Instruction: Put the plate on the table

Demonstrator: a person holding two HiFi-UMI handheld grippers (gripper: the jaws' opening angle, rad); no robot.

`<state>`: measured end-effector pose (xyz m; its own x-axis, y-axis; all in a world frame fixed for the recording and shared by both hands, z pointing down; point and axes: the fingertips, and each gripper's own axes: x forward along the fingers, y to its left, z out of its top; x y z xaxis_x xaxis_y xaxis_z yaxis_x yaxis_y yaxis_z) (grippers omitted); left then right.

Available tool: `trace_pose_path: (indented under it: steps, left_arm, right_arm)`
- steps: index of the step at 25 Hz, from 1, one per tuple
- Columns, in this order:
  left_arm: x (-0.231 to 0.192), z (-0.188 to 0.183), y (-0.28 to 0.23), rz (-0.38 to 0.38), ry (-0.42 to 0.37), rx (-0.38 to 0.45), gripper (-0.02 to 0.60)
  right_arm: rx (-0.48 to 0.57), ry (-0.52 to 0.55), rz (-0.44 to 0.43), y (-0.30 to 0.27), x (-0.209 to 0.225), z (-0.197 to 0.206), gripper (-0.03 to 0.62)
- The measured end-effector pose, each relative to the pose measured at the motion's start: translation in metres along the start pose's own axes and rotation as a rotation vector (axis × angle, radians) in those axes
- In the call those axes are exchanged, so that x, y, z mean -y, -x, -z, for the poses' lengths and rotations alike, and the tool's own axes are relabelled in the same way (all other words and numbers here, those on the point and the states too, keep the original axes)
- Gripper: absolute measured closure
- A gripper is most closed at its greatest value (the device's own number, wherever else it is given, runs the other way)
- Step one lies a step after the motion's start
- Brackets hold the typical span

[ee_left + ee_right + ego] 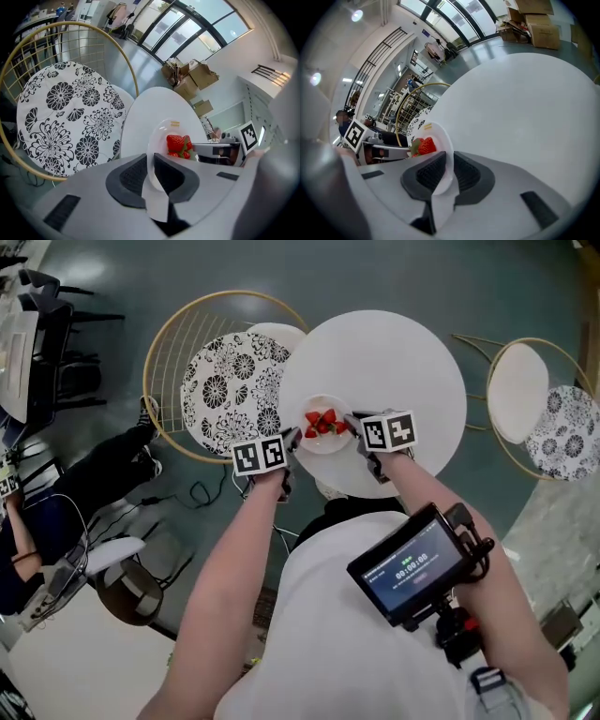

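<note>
A small white plate (314,442) with strawberries (324,422) on it hangs over the near part of the round white table (394,362). My left gripper (292,442) is shut on the plate's left rim and my right gripper (354,427) is shut on its right rim. In the left gripper view the plate (161,136) stands edge-on between the jaws of the left gripper (151,176), with the strawberries (178,143) beyond them. The right gripper view shows the plate (440,136) pinched in the right gripper (449,171), the strawberries (424,145) to the left, and the table (525,103) spreading out behind.
A gold wire chair (164,343) with a black-and-white flower cushion (234,381) stands left of the table. A second chair with a white seat (516,381) and a flower cushion (567,432) stands at the right. A screen device (412,568) is strapped to the person's right forearm.
</note>
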<state>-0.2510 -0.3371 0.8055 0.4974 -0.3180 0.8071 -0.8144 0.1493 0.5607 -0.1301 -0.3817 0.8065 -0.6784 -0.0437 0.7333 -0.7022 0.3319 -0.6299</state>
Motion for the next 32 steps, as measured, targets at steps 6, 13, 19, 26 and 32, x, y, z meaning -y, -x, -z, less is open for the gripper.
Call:
trace_pose_path:
  steps: [6, 13, 19, 26, 32]
  left_arm:
    - [0.013, -0.02, -0.015, 0.0, -0.032, -0.008, 0.555]
    - [0.043, -0.036, -0.041, -0.008, -0.11, -0.033, 0.554]
    - [0.062, -0.044, -0.058, -0.022, -0.228, -0.04, 0.548]
    - [0.061, -0.044, -0.062, -0.062, -0.273, -0.055, 0.537]
    - [0.055, -0.045, -0.059, -0.088, -0.245, -0.037, 0.514]
  right_arm:
    - [0.039, 0.015, 0.028, 0.006, 0.018, -0.018, 0.56]
    - [0.11, -0.008, 0.086, 0.028, 0.05, -0.03, 0.56]
    - [0.155, -0.017, 0.159, 0.044, 0.069, -0.025, 0.56]
    - [0.176, -0.009, 0.189, 0.045, 0.073, -0.028, 0.559]
    - [0.174, 0.01, 0.216, 0.046, 0.075, -0.029, 0.559]
